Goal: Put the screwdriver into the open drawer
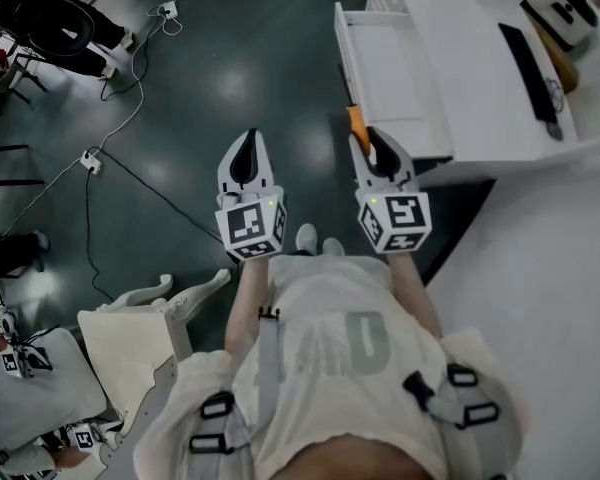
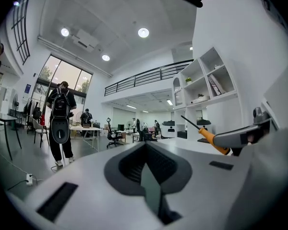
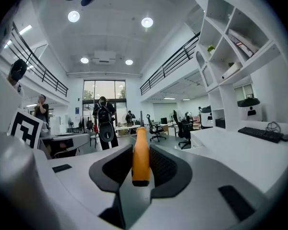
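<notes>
The screwdriver (image 1: 355,121) has an orange handle and a thin dark shaft pointing away from me. My right gripper (image 1: 366,138) is shut on its handle, and in the right gripper view the screwdriver (image 3: 140,159) stands between the two pads. It hangs just short of the near end of the open white drawer (image 1: 395,68), which looks empty. My left gripper (image 1: 250,140) is beside it to the left, over the dark floor, shut with nothing in it. The left gripper view shows its jaws (image 2: 145,146) meeting, and the screwdriver (image 2: 209,137) off to the right.
The drawer belongs to a white desk (image 1: 480,78) carrying a black keyboard (image 1: 528,68). Cables and a power strip (image 1: 90,160) lie on the dark floor to the left. A white chair (image 1: 145,323) stands at lower left. A person with a backpack (image 2: 60,121) stands further off.
</notes>
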